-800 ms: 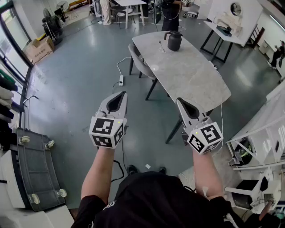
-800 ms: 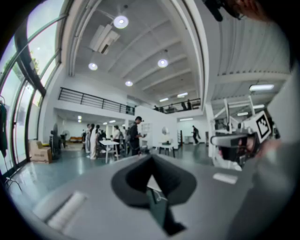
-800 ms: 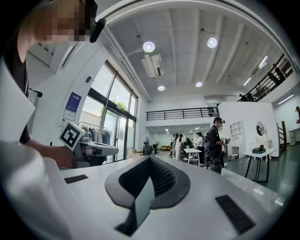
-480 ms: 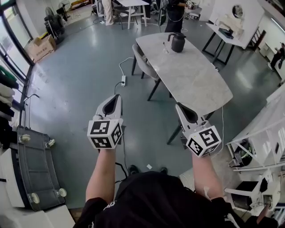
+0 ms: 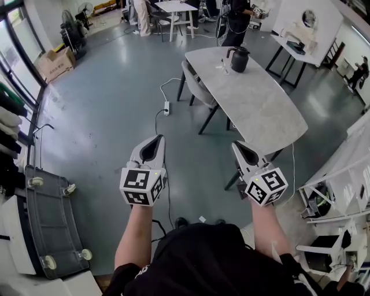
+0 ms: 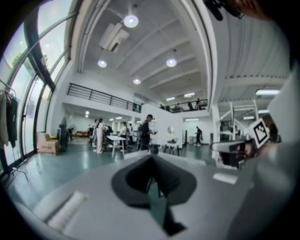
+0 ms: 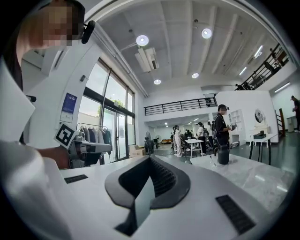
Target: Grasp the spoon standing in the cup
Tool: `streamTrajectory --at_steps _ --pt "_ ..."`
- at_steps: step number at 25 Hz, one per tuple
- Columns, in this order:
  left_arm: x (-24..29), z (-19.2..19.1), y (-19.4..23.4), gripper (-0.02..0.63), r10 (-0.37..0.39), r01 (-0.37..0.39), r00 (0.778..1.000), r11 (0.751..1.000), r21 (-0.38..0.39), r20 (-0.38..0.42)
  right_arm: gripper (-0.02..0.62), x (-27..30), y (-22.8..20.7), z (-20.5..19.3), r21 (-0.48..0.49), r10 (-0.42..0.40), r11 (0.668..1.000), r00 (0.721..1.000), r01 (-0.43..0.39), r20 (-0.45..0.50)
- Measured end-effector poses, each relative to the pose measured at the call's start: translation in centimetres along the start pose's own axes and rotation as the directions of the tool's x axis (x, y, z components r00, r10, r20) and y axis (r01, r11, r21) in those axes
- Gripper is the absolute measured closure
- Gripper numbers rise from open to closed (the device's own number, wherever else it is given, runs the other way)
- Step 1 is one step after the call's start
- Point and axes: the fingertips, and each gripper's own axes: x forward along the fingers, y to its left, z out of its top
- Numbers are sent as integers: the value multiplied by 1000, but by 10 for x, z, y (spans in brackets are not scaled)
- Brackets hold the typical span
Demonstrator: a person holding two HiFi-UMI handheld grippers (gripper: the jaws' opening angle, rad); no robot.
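A small clear cup with a thin spoon in it, too small to make out well, stands beside a black jug at the far end of the grey marble table. In the right gripper view the cup and jug show far ahead. My left gripper and right gripper are held out over the floor, well short of the table's near end. Both are shut and empty. Seen from their own cameras, the left gripper and right gripper have their jaws together.
A grey chair is tucked in at the table's left side. A power strip and cable lie on the floor. A grey cart stands at the left and white racks at the right. People stand around a white table at the back.
The view has shifted: both grippers sit lower in the picture, and the table and jug lie a little further right. Both grippers stay shut.
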Motion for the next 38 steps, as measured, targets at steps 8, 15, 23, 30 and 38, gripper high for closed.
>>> streamTrajectory --at_steps 8,15,23,30,38 --pt "-12 -22 41 597 -2 1 1000 999 -53 -22 603 26 32 -30 6 3 1000 996 -2 -87" --pt "14 -36 62 597 1 -4 999 998 -64 -51 601 58 19 -41 50 41 998 994 -36 -106" --pt "83 -31 93 597 26 -32 996 997 -71 -81 601 121 -32 -47 103 80 992 989 -67 -126" --pt "153 -13 125 597 75 -81 994 994 -79 -73 601 181 -89 -31 119 80 991 991 -67 -106" --pt "251 -3 126 597 62 -70 994 993 -93 -89 601 221 -171 -35 159 81 986 987 -58 -139"
